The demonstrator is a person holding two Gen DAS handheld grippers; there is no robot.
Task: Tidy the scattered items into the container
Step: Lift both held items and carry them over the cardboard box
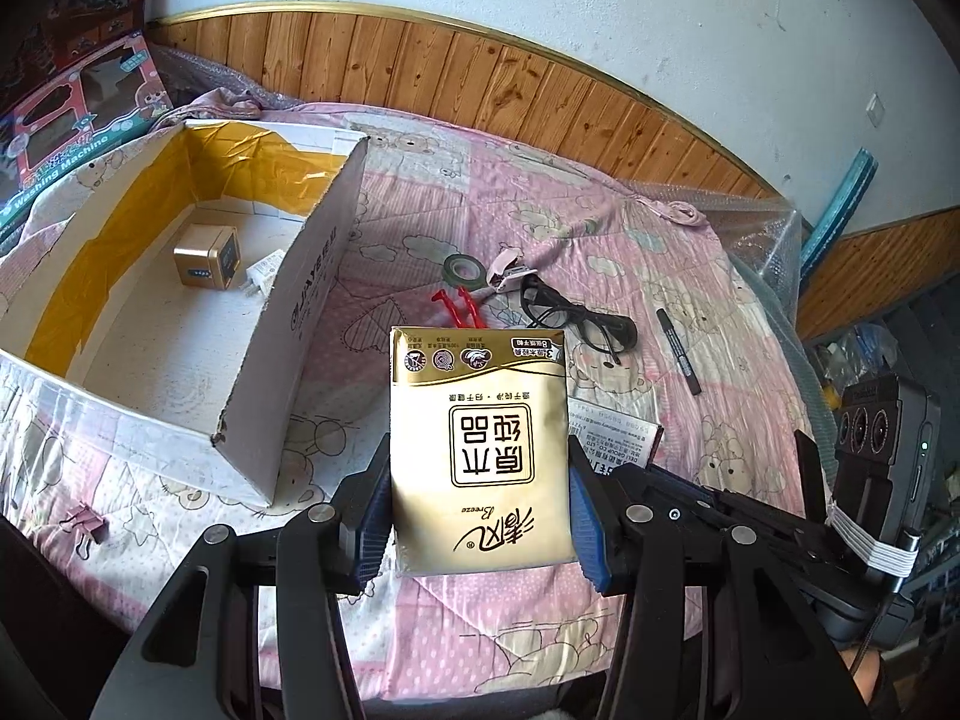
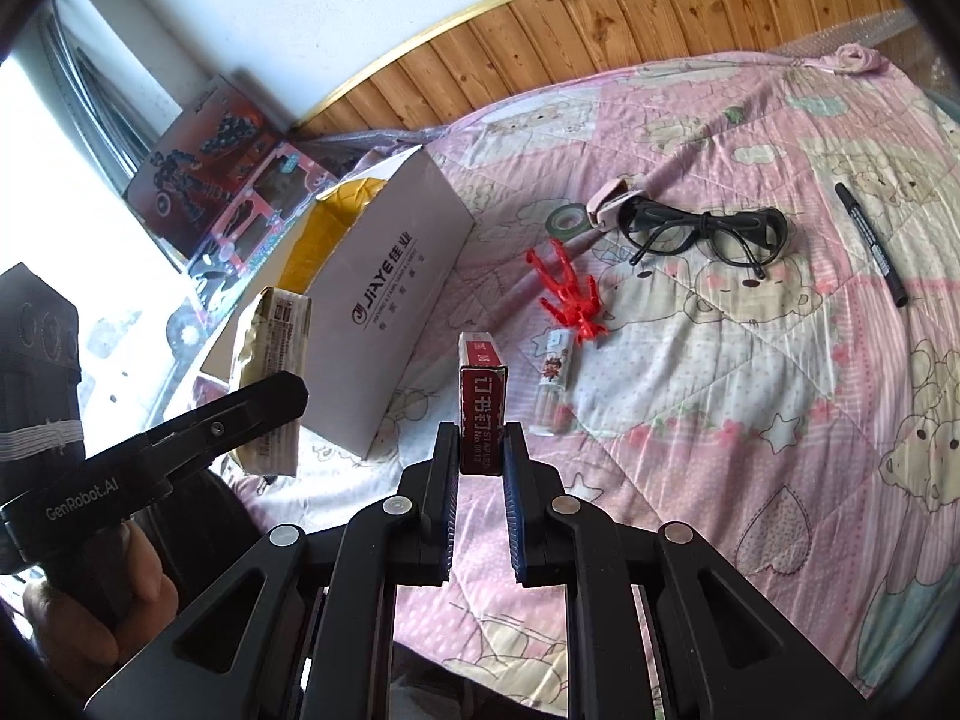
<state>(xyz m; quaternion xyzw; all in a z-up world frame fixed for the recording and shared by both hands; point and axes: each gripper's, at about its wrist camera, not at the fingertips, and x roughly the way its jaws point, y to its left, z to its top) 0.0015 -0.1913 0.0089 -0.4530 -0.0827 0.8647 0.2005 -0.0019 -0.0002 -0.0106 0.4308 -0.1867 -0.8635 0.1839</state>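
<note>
My left gripper [image 1: 480,459] is shut on a gold tissue pack [image 1: 480,408], held just right of the open white cardboard box [image 1: 312,276]. The box holds a gold cube [image 1: 207,258] and a white charger [image 1: 261,273]. My right gripper [image 2: 481,438] is shut on a red staples box [image 2: 482,402], held upright above the quilt. On the quilt lie a red toy figure [image 2: 570,294], a small printed tube [image 2: 555,378], black glasses [image 2: 702,228], a black marker [image 2: 873,246], a green tape roll [image 2: 567,219] and a pink clip case [image 2: 609,201].
The pink patterned quilt [image 2: 750,420] covers the bed. A pink binder clip [image 1: 87,525] lies near the box's front corner. Toy boxes [image 2: 228,180] stand against the wall behind the cardboard box. A hand [image 2: 108,594] holds the left gripper's handle.
</note>
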